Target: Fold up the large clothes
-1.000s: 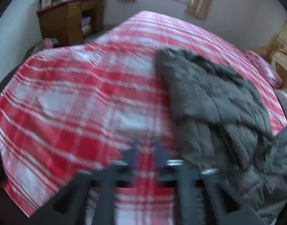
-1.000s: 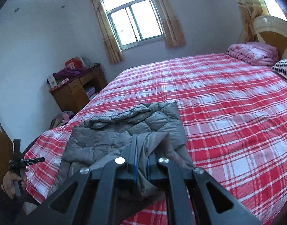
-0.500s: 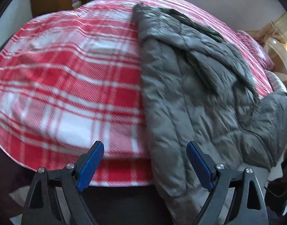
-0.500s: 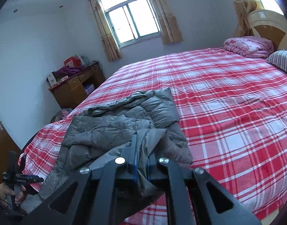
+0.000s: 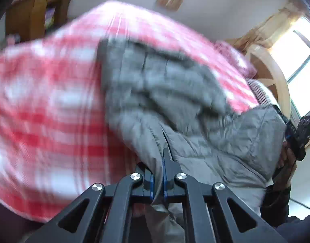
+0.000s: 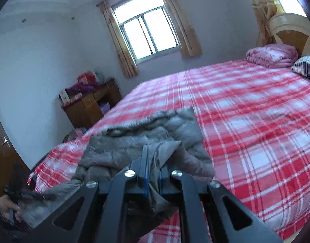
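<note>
A grey quilted puffer jacket (image 5: 165, 93) lies crumpled at the near edge of a bed with a red and white plaid cover (image 5: 43, 93). My left gripper (image 5: 157, 174) is shut on the jacket's hem, and the fabric runs up between its blue pads. The view is motion-blurred. In the right wrist view the jacket (image 6: 146, 141) lies bunched on the bed (image 6: 256, 121), and my right gripper (image 6: 153, 174) is shut on another edge of it. The right gripper also shows at the far right of the left wrist view (image 5: 296, 135).
A wooden desk (image 6: 90, 105) with clutter stands by the wall left of the bed. A folded pink blanket (image 6: 272, 54) and a striped pillow (image 6: 307, 66) lie at the headboard (image 6: 292, 32). A window (image 6: 149, 34) with curtains is in the far wall.
My left gripper was open over the jacket's edge half a second ago; now it is shut on the hem and is moving. The right gripper has kept its hold on the jacket.
</note>
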The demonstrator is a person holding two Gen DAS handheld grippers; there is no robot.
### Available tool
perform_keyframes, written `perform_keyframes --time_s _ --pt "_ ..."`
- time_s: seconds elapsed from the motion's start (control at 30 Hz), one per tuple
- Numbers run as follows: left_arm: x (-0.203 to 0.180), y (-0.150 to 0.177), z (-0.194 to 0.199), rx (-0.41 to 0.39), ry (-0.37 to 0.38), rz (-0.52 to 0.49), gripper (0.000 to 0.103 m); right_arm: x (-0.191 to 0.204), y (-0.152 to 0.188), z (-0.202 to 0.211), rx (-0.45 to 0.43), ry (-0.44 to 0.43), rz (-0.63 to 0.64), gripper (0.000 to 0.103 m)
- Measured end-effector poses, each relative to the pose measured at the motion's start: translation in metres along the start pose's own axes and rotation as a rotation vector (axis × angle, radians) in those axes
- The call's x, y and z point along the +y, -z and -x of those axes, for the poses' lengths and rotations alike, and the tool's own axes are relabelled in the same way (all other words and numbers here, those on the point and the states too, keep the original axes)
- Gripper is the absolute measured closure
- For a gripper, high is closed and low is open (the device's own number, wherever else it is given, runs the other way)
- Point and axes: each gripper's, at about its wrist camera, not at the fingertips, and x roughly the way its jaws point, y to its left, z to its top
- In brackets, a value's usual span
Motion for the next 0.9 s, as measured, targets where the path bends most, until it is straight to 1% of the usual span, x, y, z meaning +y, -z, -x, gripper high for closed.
perform_keyframes --time_s 0.03,0.13,0.17,0.2,0.27,0.3,0.33,0.37,0.4,0.5,0.57,0.6,0.63,0.67,0.7,0.73,0.77,0.83,0.87,0.9 --pt "0.000 -0.013 0.005 -0.024 0.004 -0.006 0.098 0.003 -0.009 0.002 -0.030 0.000 0.008 0.094" --pt "0.004 -0.070 0.012 -0.105 0.027 -0.018 0.098 0.007 -0.040 -0.004 -0.101 0.000 0.019 0.094" --pt "0.011 -0.086 0.008 -0.114 0.050 -0.007 0.098 0.005 -0.054 -0.012 -0.118 -0.001 0.010 0.094" --pt "0.021 -0.107 0.001 -0.122 0.068 0.025 0.098 0.001 -0.067 -0.021 -0.127 -0.008 -0.007 0.094" --pt "0.034 -0.135 -0.019 -0.126 0.072 0.045 0.098 -0.008 -0.086 -0.038 -0.142 -0.001 -0.024 0.094" --pt "0.043 -0.142 -0.026 -0.124 0.072 0.064 0.097 -0.012 -0.095 -0.051 -0.142 0.013 -0.024 0.094" --pt "0.059 -0.154 -0.041 -0.108 0.081 0.114 0.096 -0.019 -0.106 -0.070 -0.135 0.024 -0.043 0.094" --pt "0.070 -0.161 -0.054 -0.082 0.092 0.143 0.095 -0.026 -0.112 -0.085 -0.120 0.028 -0.057 0.094" --pt "0.087 -0.168 -0.070 -0.054 0.104 0.200 0.093 -0.031 -0.116 -0.102 -0.095 0.036 -0.059 0.094" --pt "0.129 -0.170 -0.095 -0.025 0.132 0.332 0.089 -0.043 -0.118 -0.142 -0.045 0.094 -0.053 0.094" --pt "0.140 -0.167 -0.100 -0.022 0.119 0.359 0.086 -0.054 -0.116 -0.174 0.001 0.136 -0.064 0.094" --pt "0.144 -0.166 -0.100 -0.021 0.102 0.362 0.083 -0.060 -0.113 -0.195 0.036 0.160 -0.069 0.094" --pt "0.148 -0.167 -0.100 -0.027 0.059 0.362 0.072 -0.064 -0.111 -0.207 0.057 0.173 -0.072 0.094" --pt "0.151 -0.168 -0.095 -0.053 -0.010 0.358 0.064 -0.069 -0.109 -0.223 0.075 0.198 -0.075 0.094" --pt "0.158 -0.169 -0.085 -0.097 -0.089 0.359 0.046 -0.071 -0.107 -0.237 0.090 0.221 -0.070 0.094" --pt "0.162 -0.172 -0.079 -0.119 -0.122 0.367 0.032 -0.074 -0.106 -0.248 0.101 0.244 -0.066 0.094" --pt "0.166 -0.172 -0.067 -0.167 -0.178 0.384 0.031 -0.077 -0.105 -0.259 0.110 0.257 -0.073 0.094" --pt "0.161 -0.175 -0.051 -0.236 -0.249 0.371 0.031 -0.085 -0.106 -0.283 0.141 0.274 -0.097 0.093" --pt "0.152 -0.177 -0.043 -0.266 -0.294 0.356 0.031 -0.088 -0.107 -0.296 0.162 0.287 -0.103 0.088" --pt "0.138 -0.178 -0.036 -0.304 -0.318 0.322 0.031 -0.092 -0.107 -0.306 0.181 0.297 -0.117 0.073"
